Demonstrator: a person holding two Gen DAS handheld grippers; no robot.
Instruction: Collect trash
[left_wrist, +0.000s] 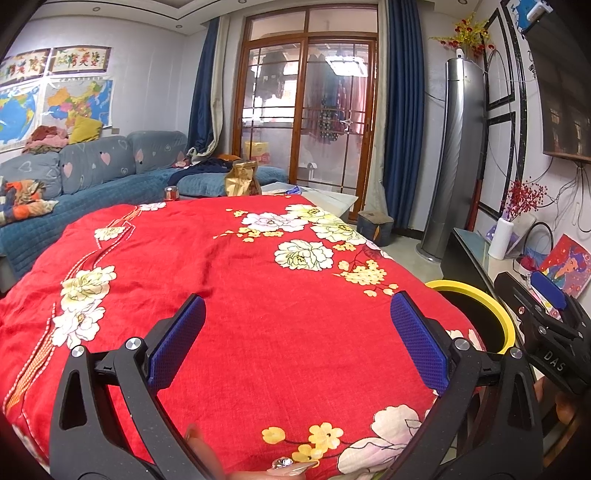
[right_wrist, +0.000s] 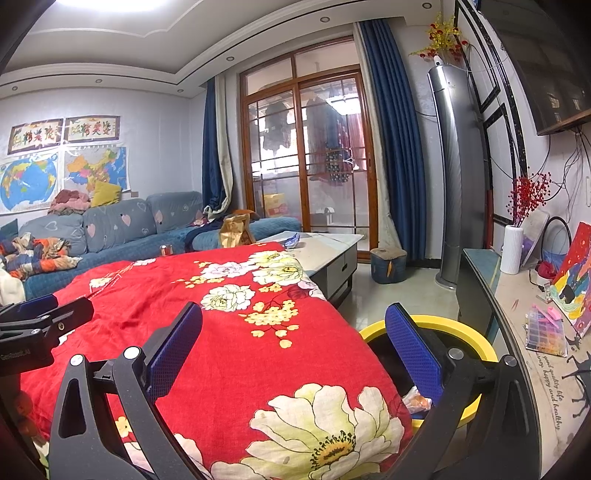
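Note:
My left gripper (left_wrist: 297, 339) is open and empty above a table covered with a red floral cloth (left_wrist: 229, 280). My right gripper (right_wrist: 295, 354) is open and empty over the cloth's right edge (right_wrist: 258, 350). A yellow-rimmed black trash bin (right_wrist: 443, 325) stands on the floor right of the table, under my right finger; a bit of crumpled trash (right_wrist: 417, 400) shows inside it. The bin also shows in the left wrist view (left_wrist: 476, 295), with my right gripper (left_wrist: 546, 310) beside it. A gold bag (left_wrist: 242, 179) and a small red can (left_wrist: 171, 192) stand at the table's far edge.
A blue sofa (left_wrist: 110, 173) with clothes runs along the left. A white coffee table (right_wrist: 332, 251) lies beyond the cloth. A TV console (right_wrist: 517, 314) with a white vase, paintings and a bead box lines the right wall. A tall grey air conditioner (right_wrist: 458, 166) stands by the curtains.

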